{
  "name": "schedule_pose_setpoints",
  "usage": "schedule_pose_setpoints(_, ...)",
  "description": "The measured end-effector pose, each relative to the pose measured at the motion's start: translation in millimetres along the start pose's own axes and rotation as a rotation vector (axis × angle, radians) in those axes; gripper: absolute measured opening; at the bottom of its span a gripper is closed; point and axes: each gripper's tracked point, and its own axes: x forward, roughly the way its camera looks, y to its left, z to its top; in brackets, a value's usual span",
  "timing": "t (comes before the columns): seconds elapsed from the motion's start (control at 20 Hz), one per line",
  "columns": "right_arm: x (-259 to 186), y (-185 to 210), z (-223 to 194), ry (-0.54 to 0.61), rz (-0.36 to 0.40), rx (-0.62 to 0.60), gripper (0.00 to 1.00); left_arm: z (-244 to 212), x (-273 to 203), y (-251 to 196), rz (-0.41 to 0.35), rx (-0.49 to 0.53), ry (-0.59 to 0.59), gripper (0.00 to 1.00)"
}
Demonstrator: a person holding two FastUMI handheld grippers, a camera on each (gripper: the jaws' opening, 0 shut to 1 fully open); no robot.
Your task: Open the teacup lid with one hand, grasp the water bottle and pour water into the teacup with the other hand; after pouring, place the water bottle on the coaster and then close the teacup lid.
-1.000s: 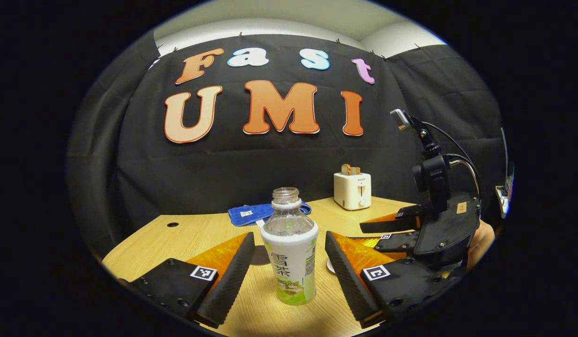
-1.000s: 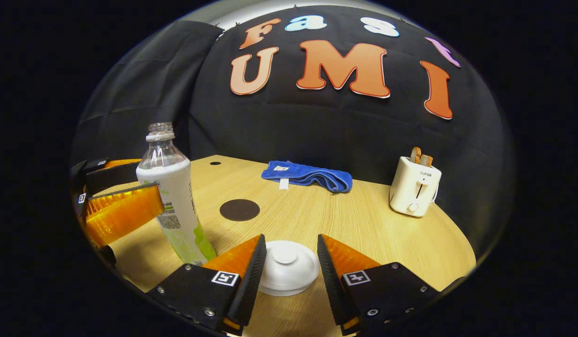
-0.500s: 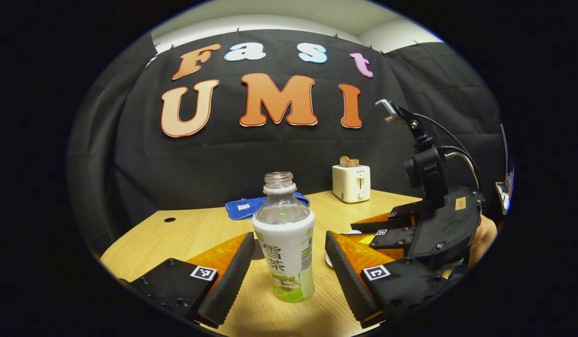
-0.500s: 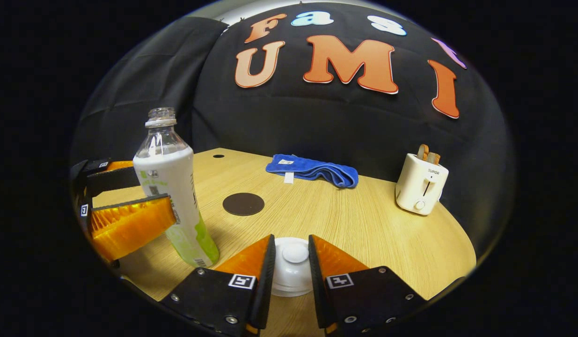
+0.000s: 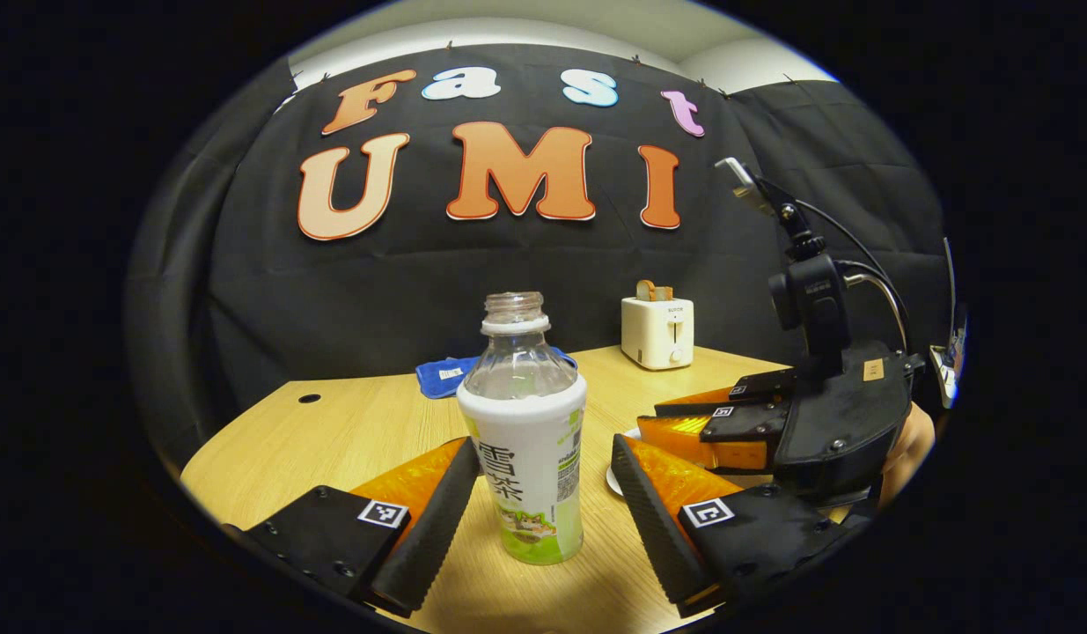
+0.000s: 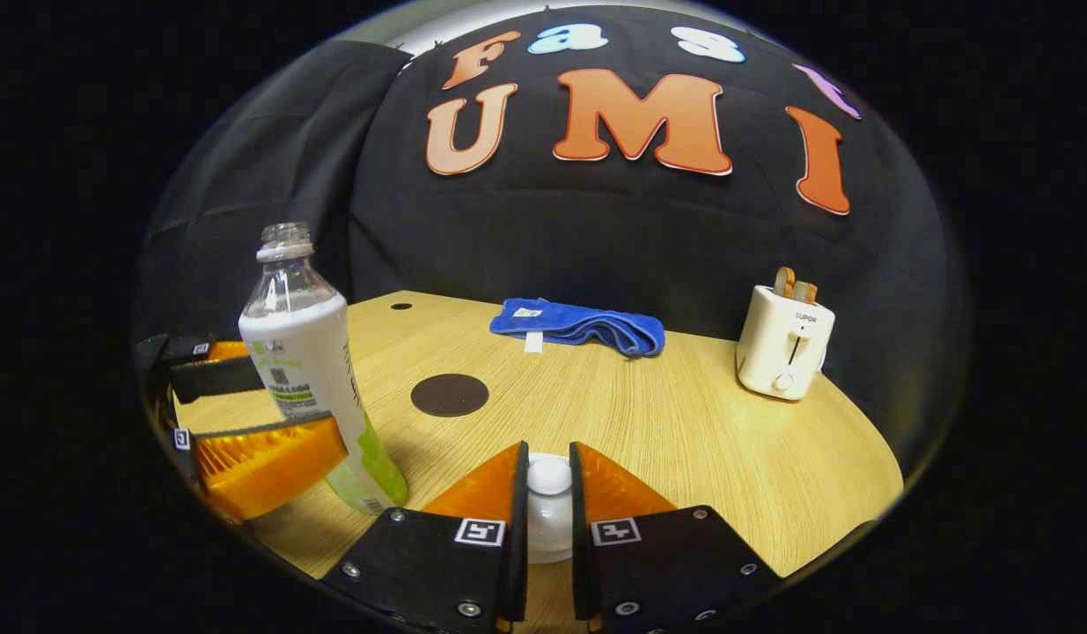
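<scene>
Both grippers are engaged: the right gripper [image 6: 548, 519] has been closed on the lid [image 6: 549, 476] knob near the table's [image 6: 701, 440] front edge, so lifting is due; the left gripper [image 5: 543, 506] is spread around the bottle [image 5: 525, 440], ungrasped.

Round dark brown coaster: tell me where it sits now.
In the right gripper view the round dark brown coaster lies flat on the wooden table, between the clear plastic bottle and the folded blue towel.
</scene>
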Motion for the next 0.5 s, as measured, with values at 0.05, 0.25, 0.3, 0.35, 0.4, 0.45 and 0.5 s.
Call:
schedule_pose_setpoints(0.05,-2.0,-0.4,4.2,-0.012,0.003,0.018,0.21,-3.6,1.6,-0.7,-0.001,-0.004,0.009,0.97)
schedule_pose_setpoints(0.25,-15.5,-6.4,18.8,-0.053,0.002,0.042,0.21,-14.9,6.3,1.4,0.004,-0.029,0.042,0.97)
schedule_pose_setpoints(0.3,-17.2,-9.2,21.4,-0.059,-0.009,0.038,0.21,-18.0,5.7,3.5,0.008,-0.036,0.051,0.96)
schedule_pose_setpoints(0.35,-19.4,-15.0,22.2,-0.064,-0.025,0.037,0.21,-20.1,6.7,5.0,0.015,-0.039,0.057,0.96)
schedule_pose_setpoints(0.4,-21.8,-19.6,25.0,-0.068,-0.037,0.04,0.21,-20.7,6.4,5.3,0.023,-0.036,0.064,0.98)
schedule_pose_setpoints(0.45,-23.5,-23.8,26.3,-0.071,-0.048,0.045,0.21,-20.8,4.1,6.6,0.028,-0.029,0.063,0.98)
schedule_pose_setpoints(0.5,-25.5,-27.3,28.8,-0.079,-0.054,0.052,0.21,-20.5,1.4,9.3,0.032,-0.02,0.054,0.98)
